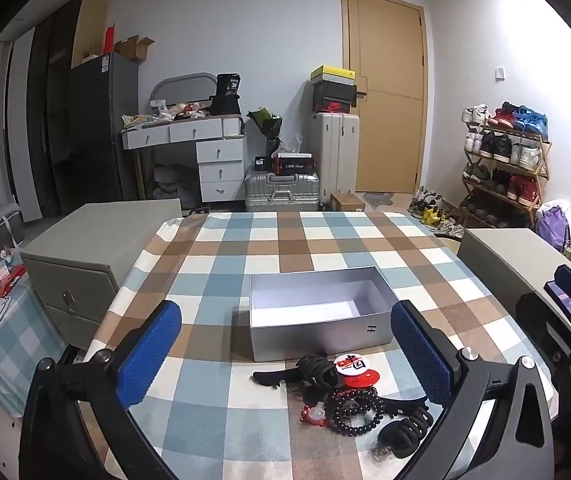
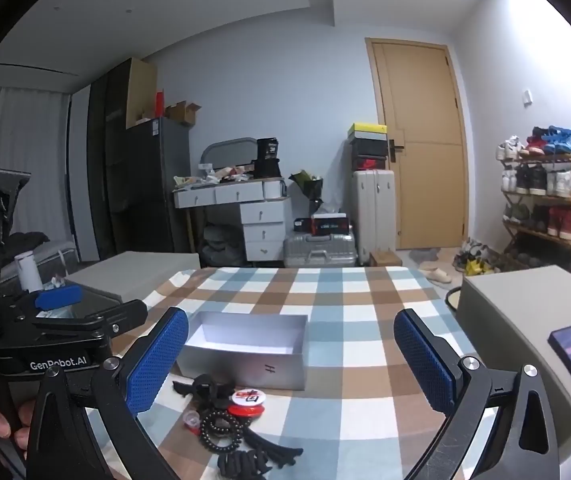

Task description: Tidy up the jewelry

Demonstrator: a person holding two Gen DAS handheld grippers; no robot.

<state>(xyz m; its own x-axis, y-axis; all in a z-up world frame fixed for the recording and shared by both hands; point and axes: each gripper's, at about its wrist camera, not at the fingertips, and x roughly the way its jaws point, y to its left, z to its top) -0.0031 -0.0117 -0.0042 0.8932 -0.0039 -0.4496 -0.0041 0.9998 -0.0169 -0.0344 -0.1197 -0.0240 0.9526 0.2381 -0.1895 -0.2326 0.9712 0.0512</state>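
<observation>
Two tools wait over a little pile of jewelry.

The left tool (image 1: 285, 354) and right tool (image 2: 291, 354) both have their blue fingers wide apart, holding nothing. On the checked counter (image 1: 213, 256), black hair claws (image 1: 317, 368), a bead bracelet (image 1: 355, 410) and a red badge (image 1: 353, 368) lie just in front of the silver box (image 1: 317, 328).

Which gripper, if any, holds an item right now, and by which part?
Neither. The left gripper and right gripper are both open and empty. The beads, clips and badges lie on the table.
</observation>
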